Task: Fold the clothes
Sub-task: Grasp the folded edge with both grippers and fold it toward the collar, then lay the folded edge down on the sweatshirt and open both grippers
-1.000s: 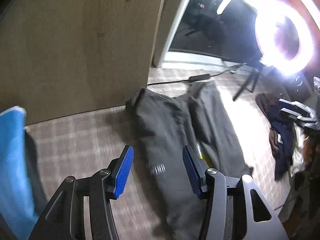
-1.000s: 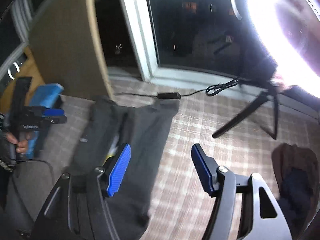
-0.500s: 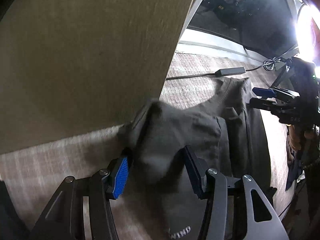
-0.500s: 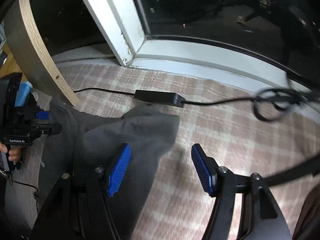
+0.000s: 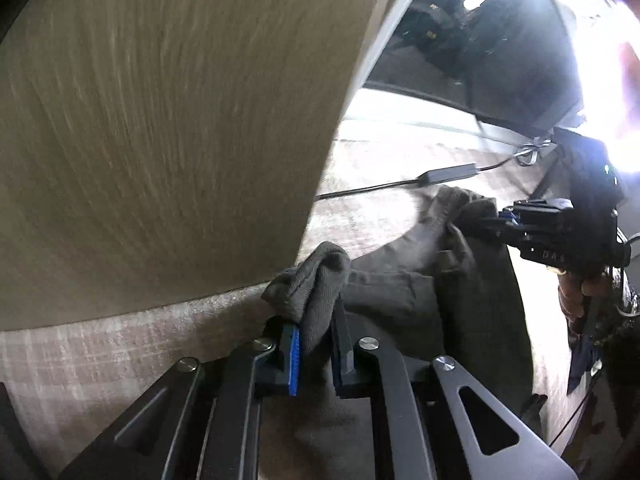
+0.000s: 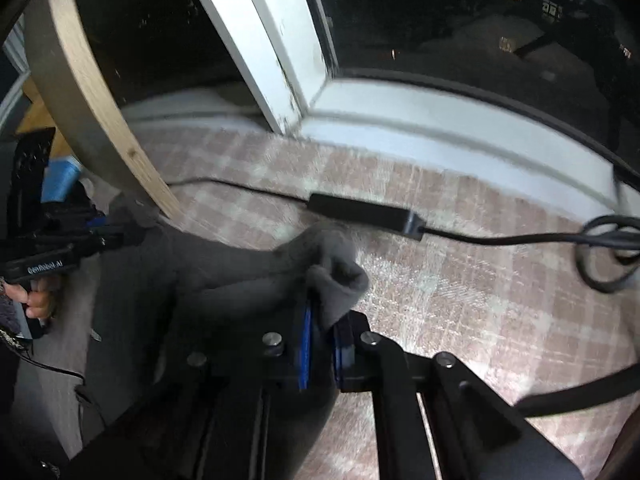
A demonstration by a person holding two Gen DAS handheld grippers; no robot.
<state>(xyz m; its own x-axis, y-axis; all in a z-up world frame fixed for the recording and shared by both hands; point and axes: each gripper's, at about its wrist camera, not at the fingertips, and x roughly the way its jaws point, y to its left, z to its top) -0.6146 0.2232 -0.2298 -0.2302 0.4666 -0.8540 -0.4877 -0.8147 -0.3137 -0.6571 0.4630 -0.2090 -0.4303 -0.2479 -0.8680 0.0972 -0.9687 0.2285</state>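
A dark grey garment (image 5: 400,292) lies spread on the checked carpet. In the left wrist view my left gripper (image 5: 314,344) pinches one bunched corner of it beside the wooden panel, its jaws closing with cloth between the blue pads. In the right wrist view my right gripper (image 6: 320,344) is closing on the opposite corner of the garment (image 6: 224,272), cloth puffing up above its pads. Each view shows the other gripper: the right one (image 5: 484,220) at the far corner, the left one (image 6: 116,232) at the left edge.
A wooden panel (image 5: 160,120) stands close on the left, its edge (image 6: 92,92) also in the right view. A black power adapter (image 6: 364,212) with its cable lies on the carpet just beyond the garment. A white window frame (image 6: 400,108) runs behind. Bright light glares at right.
Both grippers have come down onto the garment's far corners and gone from wide open to pinched on the cloth. The corners now bunch up between the pads.
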